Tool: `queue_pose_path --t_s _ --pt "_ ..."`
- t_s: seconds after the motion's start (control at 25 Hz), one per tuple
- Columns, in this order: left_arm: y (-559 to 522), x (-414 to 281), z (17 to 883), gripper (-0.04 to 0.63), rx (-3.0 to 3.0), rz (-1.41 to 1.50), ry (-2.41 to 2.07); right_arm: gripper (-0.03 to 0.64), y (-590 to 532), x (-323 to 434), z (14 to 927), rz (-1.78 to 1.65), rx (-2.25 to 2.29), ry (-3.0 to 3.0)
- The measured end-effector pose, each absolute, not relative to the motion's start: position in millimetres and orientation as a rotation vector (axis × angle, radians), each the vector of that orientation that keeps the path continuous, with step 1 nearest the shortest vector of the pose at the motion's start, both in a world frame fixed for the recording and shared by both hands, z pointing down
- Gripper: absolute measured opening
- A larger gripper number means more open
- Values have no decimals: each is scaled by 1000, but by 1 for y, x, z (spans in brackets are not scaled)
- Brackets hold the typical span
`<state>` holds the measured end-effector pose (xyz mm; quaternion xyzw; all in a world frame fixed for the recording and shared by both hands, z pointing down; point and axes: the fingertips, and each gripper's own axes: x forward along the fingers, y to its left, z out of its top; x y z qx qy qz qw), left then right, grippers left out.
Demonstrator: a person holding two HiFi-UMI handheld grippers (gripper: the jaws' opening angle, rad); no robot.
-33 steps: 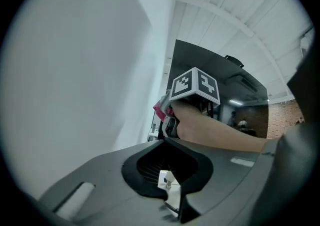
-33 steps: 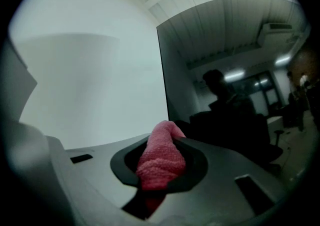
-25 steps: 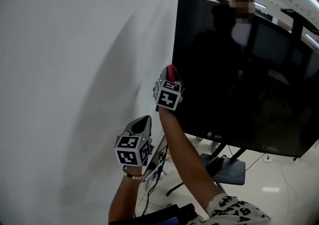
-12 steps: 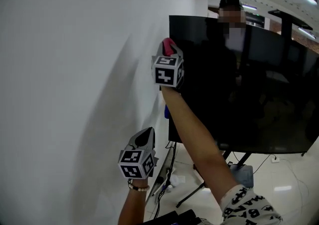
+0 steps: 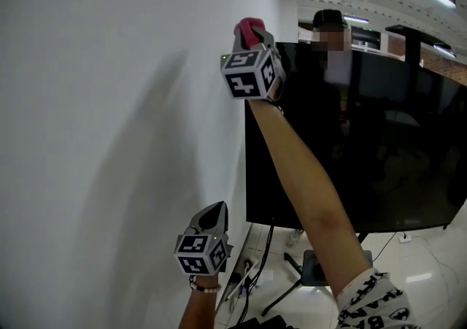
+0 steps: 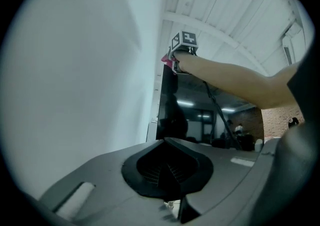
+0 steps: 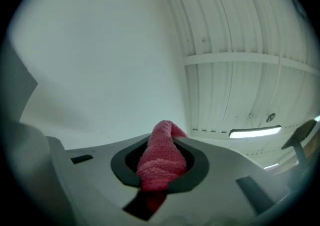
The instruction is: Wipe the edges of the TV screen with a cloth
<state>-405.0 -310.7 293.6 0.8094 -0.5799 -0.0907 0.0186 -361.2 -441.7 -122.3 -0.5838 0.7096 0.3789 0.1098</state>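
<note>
Right gripper view | right tool [image 7: 161, 169] clamps pink cloth [image 7: 160, 150] | left tool [image 6: 167, 172] closed

R gripper [image 5: 255, 33] w/ cloth [image 5: 248, 26] at TV [image 5: 379, 167] top-left corner, L gripper [image 5: 214, 212] well below.

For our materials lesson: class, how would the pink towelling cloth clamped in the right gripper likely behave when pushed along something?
The pink towelling cloth probably flops: it bunches and bends over beyond the jaws. Its looped pile suggests soft, grippy, not slippery.
</note>
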Motion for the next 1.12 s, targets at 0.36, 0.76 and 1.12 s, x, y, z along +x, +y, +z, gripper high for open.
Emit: queue_pose_path --t_s 0.36,0.76,1.12 --pt "-318 -378 289 0 2579 -280 -1708 61 -468 -349 -105 1193 -1912 2266" --pt "-299 -343 281 0 2684 -287 -1544 63 -452 -274 -102 1301 -2130 2173" --pt "-295 -265 258 0 2812 -206 -1442 63 -432 -161 -105 1236 -2243 2143"
